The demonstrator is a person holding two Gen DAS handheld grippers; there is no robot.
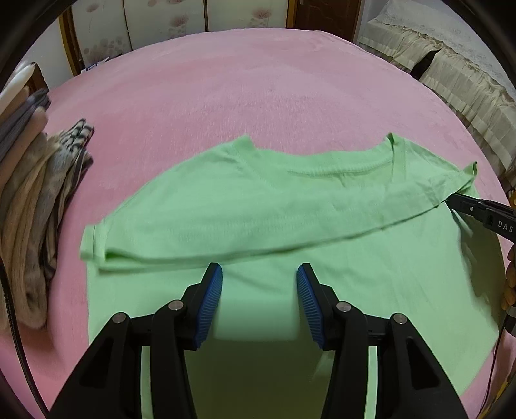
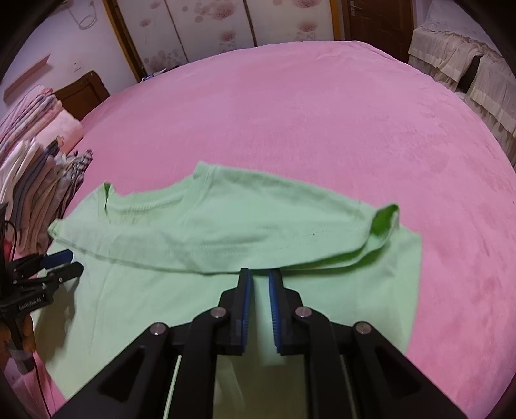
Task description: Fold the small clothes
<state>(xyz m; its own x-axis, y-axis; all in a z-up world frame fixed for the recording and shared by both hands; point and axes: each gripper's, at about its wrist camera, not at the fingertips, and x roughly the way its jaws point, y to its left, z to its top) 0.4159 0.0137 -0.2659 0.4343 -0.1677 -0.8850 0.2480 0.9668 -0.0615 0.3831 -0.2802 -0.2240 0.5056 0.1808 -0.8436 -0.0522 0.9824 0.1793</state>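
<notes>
A light green T-shirt (image 1: 258, 199) lies on the pink bed, its collar end folded over the body toward me; it also shows in the right wrist view (image 2: 225, 225). My left gripper (image 1: 259, 274) is open and empty, its blue pads just short of the folded edge. My right gripper (image 2: 258, 277) hovers over the shirt at the folded edge with its jaws a narrow gap apart and nothing between them. In the left wrist view the right gripper (image 1: 451, 201) shows at the shirt's right edge. In the right wrist view the left gripper (image 2: 72, 262) shows at the shirt's left edge.
A stack of folded clothes (image 1: 35, 199) lies on the left of the pink bed (image 1: 258, 96), also in the right wrist view (image 2: 38, 193). A cream ruffled bed (image 1: 451, 64) stands at the far right. Wardrobe doors (image 2: 209, 25) line the back wall.
</notes>
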